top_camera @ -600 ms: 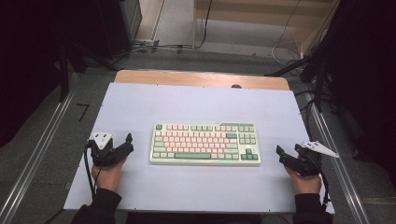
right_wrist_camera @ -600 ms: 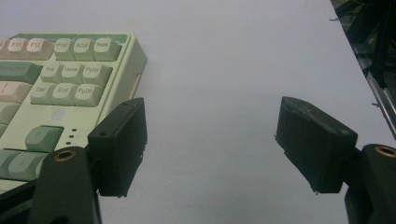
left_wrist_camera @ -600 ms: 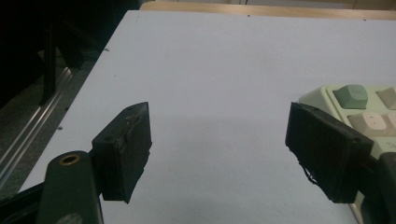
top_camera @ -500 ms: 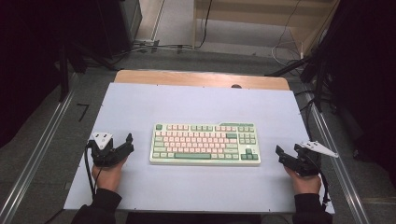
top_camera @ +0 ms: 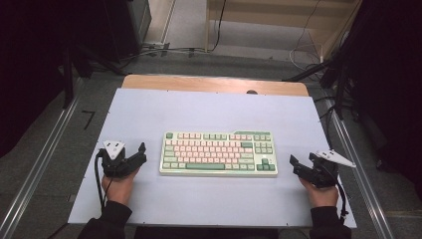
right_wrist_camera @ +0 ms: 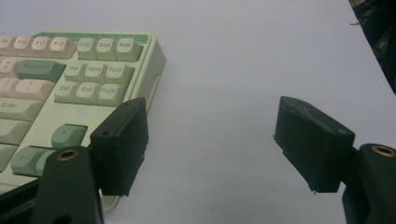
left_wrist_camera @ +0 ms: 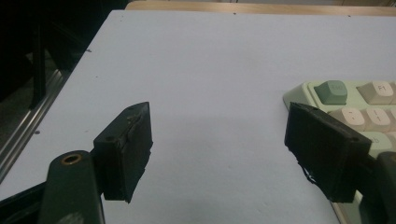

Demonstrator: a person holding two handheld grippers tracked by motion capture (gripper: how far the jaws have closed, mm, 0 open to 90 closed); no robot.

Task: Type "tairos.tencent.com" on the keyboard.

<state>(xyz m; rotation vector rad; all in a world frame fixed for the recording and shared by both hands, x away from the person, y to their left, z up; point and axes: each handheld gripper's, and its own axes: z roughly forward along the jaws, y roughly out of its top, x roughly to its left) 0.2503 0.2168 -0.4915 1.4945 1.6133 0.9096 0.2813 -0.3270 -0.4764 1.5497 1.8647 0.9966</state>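
On my feed the keyboard (top_camera: pixel 219 153) has a pale mint-green case, with rows of soft pink keys in the middle, cream-white keys around them and a few darker sage-green ones, among them the corner key and the long bar at the front. It lies on a light lavender-blue sheet (top_camera: pixel 214 112) with a tan wooden table edge (top_camera: pixel 214 82) behind it. My left gripper (top_camera: pixel 133 158) is black with a light grey plate on top; my right gripper (top_camera: pixel 302 168) is black too, under a white-grey plate. The sleeves (top_camera: pixel 110 216) I see are black. The floor (top_camera: pixel 59 144) is grey.
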